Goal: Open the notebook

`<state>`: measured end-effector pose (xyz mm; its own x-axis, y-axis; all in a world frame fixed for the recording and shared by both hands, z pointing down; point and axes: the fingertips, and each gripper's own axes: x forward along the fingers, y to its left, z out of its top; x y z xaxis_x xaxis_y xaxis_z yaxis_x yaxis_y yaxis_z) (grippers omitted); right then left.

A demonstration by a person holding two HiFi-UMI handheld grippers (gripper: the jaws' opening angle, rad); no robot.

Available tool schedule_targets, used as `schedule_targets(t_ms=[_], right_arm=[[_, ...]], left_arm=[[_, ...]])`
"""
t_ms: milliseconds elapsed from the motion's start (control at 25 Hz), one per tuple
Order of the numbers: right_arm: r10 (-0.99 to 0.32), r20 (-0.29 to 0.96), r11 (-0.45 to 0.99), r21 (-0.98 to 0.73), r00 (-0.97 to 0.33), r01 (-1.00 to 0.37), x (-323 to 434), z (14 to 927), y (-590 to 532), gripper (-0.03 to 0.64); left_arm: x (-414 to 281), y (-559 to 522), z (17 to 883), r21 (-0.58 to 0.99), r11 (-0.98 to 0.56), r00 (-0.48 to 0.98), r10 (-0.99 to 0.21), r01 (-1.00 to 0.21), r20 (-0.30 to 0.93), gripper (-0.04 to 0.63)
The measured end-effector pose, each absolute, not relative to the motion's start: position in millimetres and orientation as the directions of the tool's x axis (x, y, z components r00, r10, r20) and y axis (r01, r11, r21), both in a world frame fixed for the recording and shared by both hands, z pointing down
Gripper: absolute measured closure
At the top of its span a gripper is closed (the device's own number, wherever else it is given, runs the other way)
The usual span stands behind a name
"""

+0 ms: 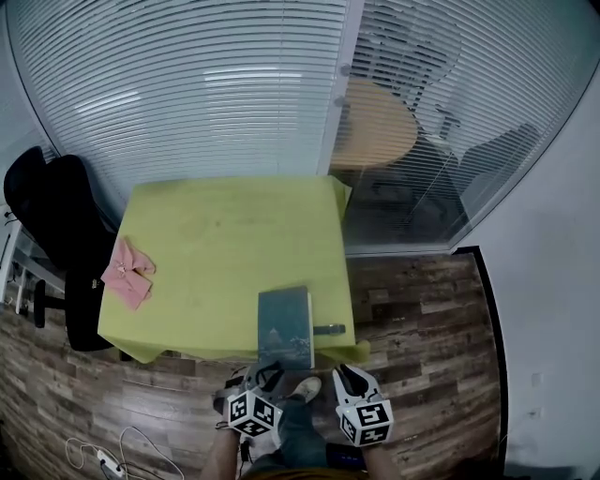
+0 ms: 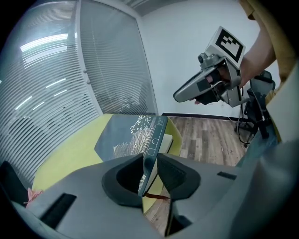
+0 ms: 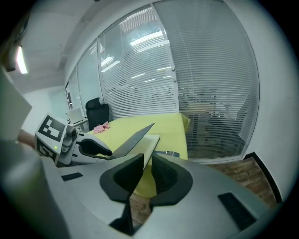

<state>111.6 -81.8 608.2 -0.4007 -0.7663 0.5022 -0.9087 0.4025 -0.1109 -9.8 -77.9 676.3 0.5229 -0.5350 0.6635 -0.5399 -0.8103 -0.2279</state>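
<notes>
Notebook (image 1: 285,325) on table (image 1: 216,234), near edge

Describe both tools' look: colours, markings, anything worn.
Both the left tool and right tool have smooth grey shells with black padded jaw faces. Each carries a white cube of black square markers. A mustard sleeve edge shows above the right arm.

Left gripper (image 1: 266,371) and right gripper (image 1: 345,373) flank the notebook's (image 1: 285,323) near end on the table (image 1: 216,234).
</notes>
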Motion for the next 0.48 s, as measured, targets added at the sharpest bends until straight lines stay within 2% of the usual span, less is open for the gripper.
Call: schedule_targets(t_ms=[480], right_arm=[[-0.789,0.471,0.407,-0.080,-0.395,-0.910,106,594,-82,0.561]], left_arm=[[-21,-79,663,-0.240,-0.785,0.518,-0.571,-0.571,0.637,0.485]])
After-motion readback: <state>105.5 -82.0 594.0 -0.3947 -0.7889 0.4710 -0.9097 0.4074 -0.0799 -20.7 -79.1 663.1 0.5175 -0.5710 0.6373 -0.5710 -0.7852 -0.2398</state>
